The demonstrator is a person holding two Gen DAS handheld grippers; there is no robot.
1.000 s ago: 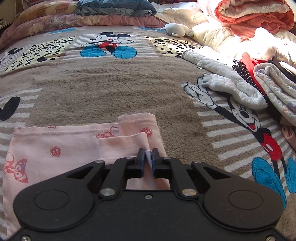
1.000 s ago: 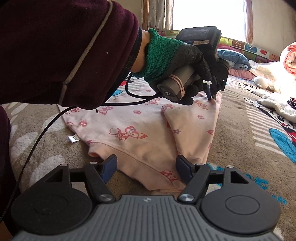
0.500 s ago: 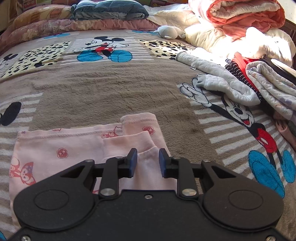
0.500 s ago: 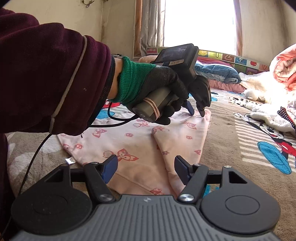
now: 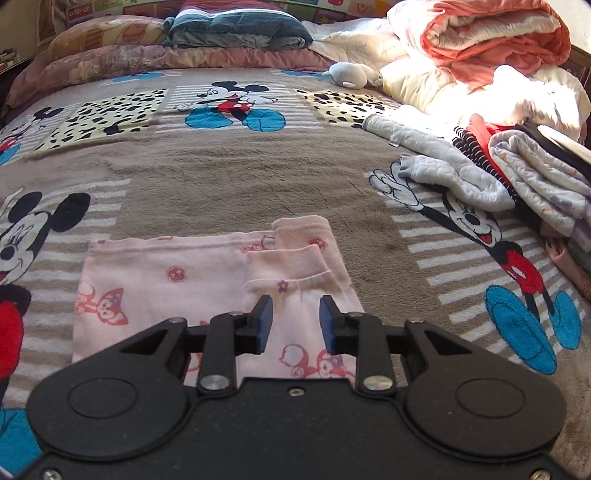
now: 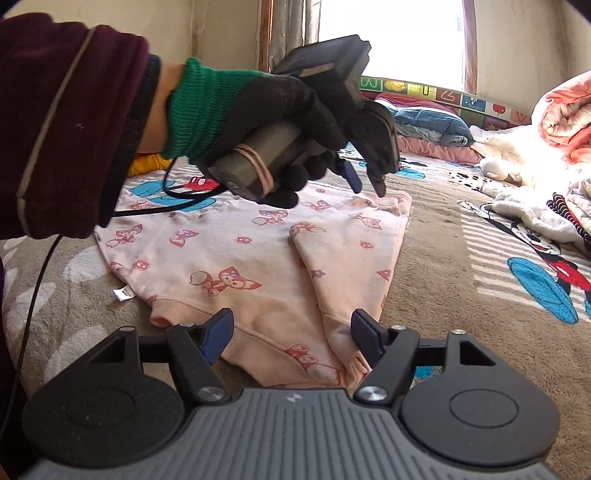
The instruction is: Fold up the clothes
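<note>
A pink printed child's top (image 6: 236,258) lies flat on the bed with its right sleeve (image 6: 351,258) folded inward over the body. In the left wrist view the top (image 5: 166,280) lies just ahead, the folded sleeve cuff (image 5: 291,286) close before the fingers. My left gripper (image 5: 295,325) is open and empty, hovering above the cuff; it also shows in the right wrist view (image 6: 367,181), held by a gloved hand. My right gripper (image 6: 291,339) is open and empty, just above the top's near hem.
The bed carries a brown cartoon-mouse blanket (image 5: 229,177). A pile of other clothes (image 5: 517,173) lies at the right, with rolled quilts (image 5: 491,40) and pillows (image 5: 236,33) at the far end. A cable (image 6: 33,295) hangs from the left hand.
My left gripper has let go of the sleeve cuff, opened, and lifted back above it. The right gripper stayed open near the hem.
</note>
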